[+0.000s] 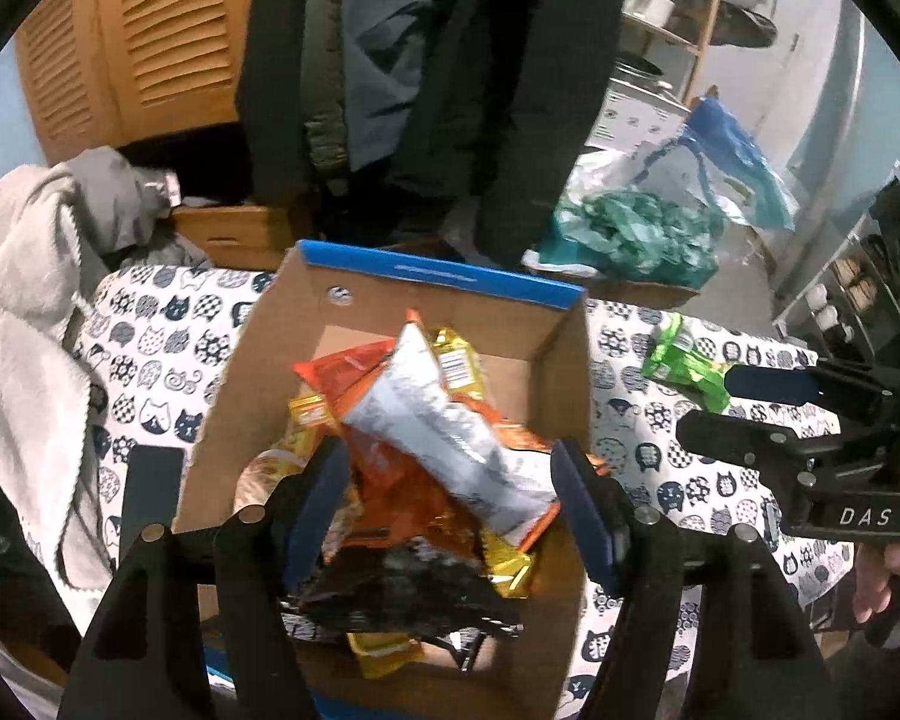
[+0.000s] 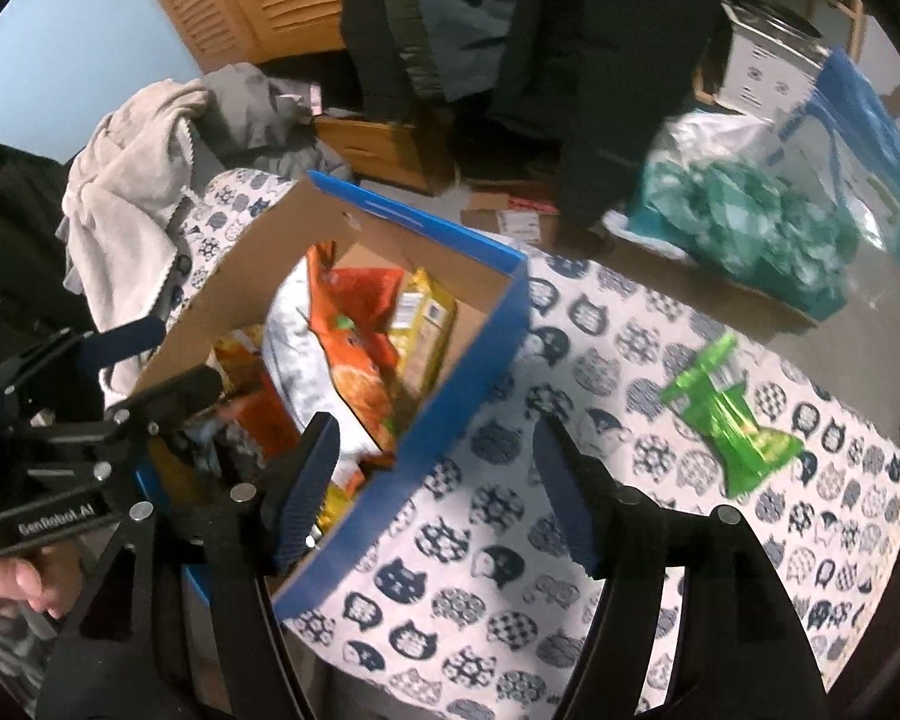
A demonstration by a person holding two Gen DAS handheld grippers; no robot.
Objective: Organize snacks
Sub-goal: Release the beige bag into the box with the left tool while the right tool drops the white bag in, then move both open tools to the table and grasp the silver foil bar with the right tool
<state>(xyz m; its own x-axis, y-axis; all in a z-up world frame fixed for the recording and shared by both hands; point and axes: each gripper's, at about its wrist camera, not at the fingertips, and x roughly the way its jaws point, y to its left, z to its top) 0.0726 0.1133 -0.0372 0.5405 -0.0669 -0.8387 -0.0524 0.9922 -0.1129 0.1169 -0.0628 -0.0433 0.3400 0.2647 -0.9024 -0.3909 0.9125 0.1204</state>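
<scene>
My left tool (image 1: 450,516) hangs over an open cardboard box (image 1: 252,360) with a blue rim, its blue-padded fingers spread wide with nothing clamped between them. Beneath it the box is heaped with snacks: a white-and-grey packet (image 1: 444,438) lies slantwise across the top of orange bags (image 1: 342,369), with yellow wrappers (image 1: 456,360) behind it and a dark packet (image 1: 390,582) nearest the camera.

My right tool (image 2: 435,480) stands just outside the same box (image 2: 444,396), straddling its blue front wall, one finger over the snacks and the other over the cloth. Its jaws are wide too, and empty. In the left wrist view it shows at the right edge (image 1: 744,402), fingers apart, with part of my hand (image 1: 888,570) under its handle.

The box rests on a surface (image 2: 570,360) covered by a white cloth printed with cat faces. One bright green snack packet (image 2: 729,420) lies alone on that cloth, well apart from the box on its right; from the left wrist it appears just beyond my right tool's fingers (image 1: 684,363).

A pale fleece blanket (image 1: 24,324) is bundled at the left end of the surface. Dark coats (image 1: 426,72) hang behind, beside louvred wooden doors (image 1: 150,30), and a green plastic bag (image 2: 744,228) sits on the floor beyond.
</scene>
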